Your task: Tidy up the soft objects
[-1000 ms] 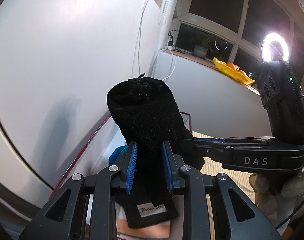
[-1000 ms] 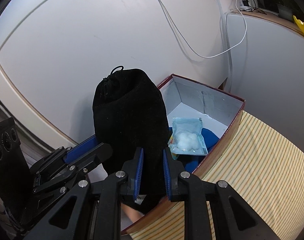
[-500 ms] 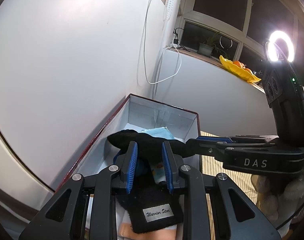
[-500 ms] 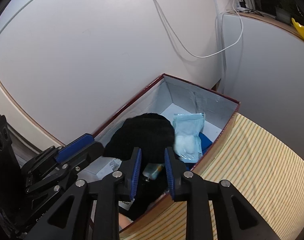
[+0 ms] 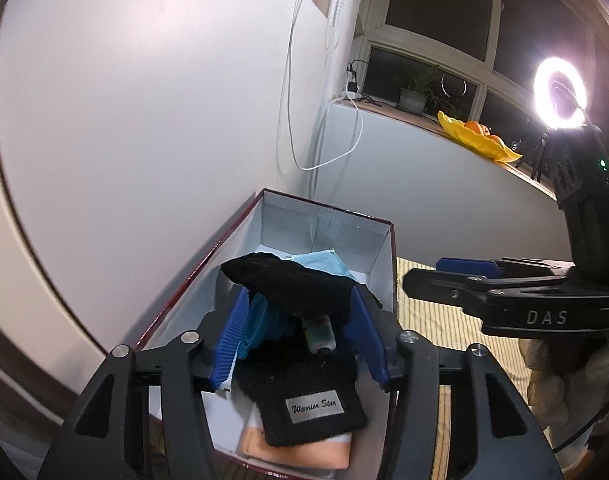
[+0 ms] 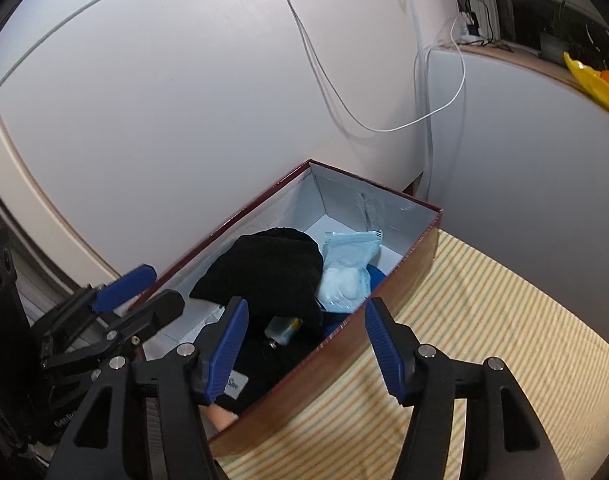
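Two claws hang over one open box, and both are letting go. The left claw (image 5: 300,332) has its blue-padded jaws opening, the soft black velvet drawstring pouch (image 5: 292,284) lying between them but free of the pads; the right claw (image 6: 304,344) is opening too, with nothing pressed between its jaws, only the box rim below the gap. The pouch lies slumped on its side inside the dark-red cardboard box with a white lining (image 6: 420,236), draped over a small bottle-like thing (image 5: 320,330) whose make I cannot tell. Its near end, with a sewn "Warrior Star" label (image 5: 314,406), rests toward the front wall. My reading: a limp bag needs two grips to be laid flat, hence both claws at the same end. Beside the pouch sits a pale blue sealed packet of white cotton balls (image 6: 346,270), on something blue (image 5: 260,324). The box stands on a yellow striped cloth (image 6: 484,312) on the tabletop, close against the white wall (image 6: 184,100), likely to keep it from sliding.
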A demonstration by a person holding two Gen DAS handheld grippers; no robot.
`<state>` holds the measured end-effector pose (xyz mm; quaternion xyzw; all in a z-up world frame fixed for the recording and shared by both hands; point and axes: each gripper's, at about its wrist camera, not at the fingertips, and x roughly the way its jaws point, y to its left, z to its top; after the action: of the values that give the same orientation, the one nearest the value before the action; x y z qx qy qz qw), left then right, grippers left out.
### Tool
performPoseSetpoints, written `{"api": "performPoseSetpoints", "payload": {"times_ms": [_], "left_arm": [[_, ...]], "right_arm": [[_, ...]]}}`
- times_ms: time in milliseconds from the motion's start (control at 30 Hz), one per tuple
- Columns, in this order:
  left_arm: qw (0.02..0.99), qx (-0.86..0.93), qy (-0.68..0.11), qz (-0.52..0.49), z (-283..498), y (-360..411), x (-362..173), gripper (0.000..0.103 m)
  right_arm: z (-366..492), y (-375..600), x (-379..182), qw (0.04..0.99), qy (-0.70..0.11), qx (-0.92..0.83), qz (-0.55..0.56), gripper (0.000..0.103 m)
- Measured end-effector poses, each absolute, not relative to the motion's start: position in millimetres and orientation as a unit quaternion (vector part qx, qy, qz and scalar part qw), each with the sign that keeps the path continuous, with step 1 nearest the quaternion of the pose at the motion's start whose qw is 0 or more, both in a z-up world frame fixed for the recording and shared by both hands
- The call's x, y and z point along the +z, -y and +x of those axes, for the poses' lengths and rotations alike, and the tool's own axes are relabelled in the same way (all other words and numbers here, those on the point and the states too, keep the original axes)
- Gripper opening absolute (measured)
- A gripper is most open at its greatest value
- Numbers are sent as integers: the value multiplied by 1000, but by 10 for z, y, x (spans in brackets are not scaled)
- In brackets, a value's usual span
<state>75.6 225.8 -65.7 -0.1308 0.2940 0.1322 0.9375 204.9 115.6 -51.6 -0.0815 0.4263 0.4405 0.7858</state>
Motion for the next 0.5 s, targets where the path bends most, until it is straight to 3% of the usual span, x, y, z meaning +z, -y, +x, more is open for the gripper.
{"api": "performPoseSetpoints", "payload": {"times_ms": [100,367,500], "left_arm": [[938,129,-293,-132,692,-2212,-637,63],[941,132,-288,-121,457,-2050,-562,67],[942,134,-284,-122,341,-1984,-537,68]], "right_arm": [[1986,-1024,-496,792,-420,437,-73,63],[1833,-626,-457,804,-408,430,-39,64],[1722,-483,-429,813,-395,426,-39,71]]}}
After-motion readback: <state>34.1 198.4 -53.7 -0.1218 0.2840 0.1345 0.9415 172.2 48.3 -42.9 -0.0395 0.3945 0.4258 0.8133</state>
